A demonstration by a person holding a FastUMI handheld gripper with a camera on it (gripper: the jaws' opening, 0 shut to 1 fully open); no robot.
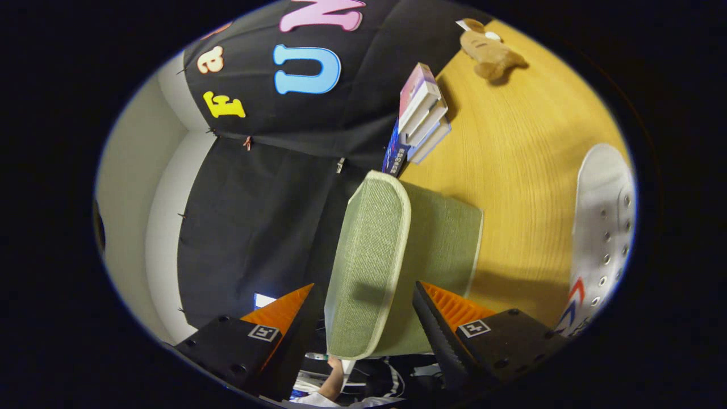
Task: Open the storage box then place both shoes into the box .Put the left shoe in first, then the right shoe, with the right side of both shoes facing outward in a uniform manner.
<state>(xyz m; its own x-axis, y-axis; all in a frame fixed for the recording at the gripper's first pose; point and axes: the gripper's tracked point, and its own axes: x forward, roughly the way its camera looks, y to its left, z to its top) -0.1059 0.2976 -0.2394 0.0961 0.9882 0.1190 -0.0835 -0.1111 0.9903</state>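
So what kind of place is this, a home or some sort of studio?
Probably a staged recording booth: a black cloth wall behind a wooden table with books, a plush toy and a white shoe.

- My gripper (363,307) was rolled sideways, so the scene ran tilted ahead of it.
- My two fingers (448,318) stood spread apart, one on each side of the box lid (369,255).
- Whether either finger touched the lid, I couldn't tell.

Black cloth wall (267,187) fills the upper left, a pale wall (128,187) at far left; wooden table (528,170) on the right.
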